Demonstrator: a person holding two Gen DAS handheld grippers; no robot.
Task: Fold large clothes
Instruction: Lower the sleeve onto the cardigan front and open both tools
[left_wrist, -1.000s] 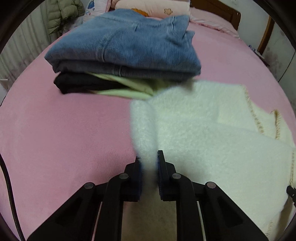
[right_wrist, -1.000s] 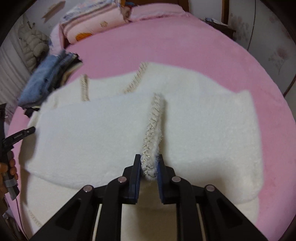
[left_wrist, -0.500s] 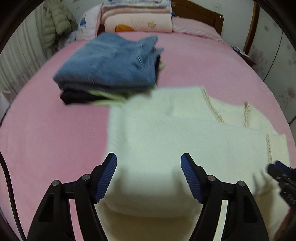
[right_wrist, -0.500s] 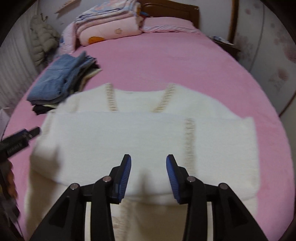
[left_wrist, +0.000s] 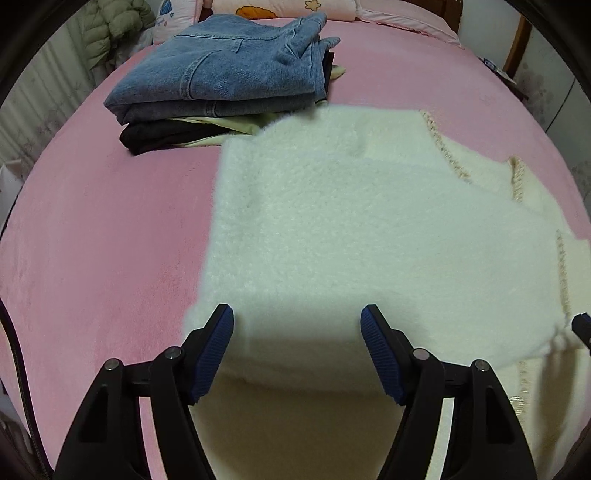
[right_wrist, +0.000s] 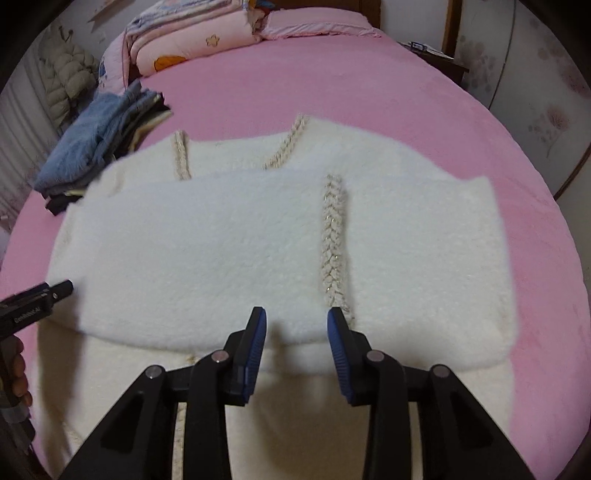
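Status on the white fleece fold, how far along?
Done: a stack of folded jeans sits at the far left of the pink bed; the white fleece garment has one flap folded across itself. In hand: nothing, left gripper open, right gripper closing with nothing between its jaws. Left: probably more folds, then stacking.
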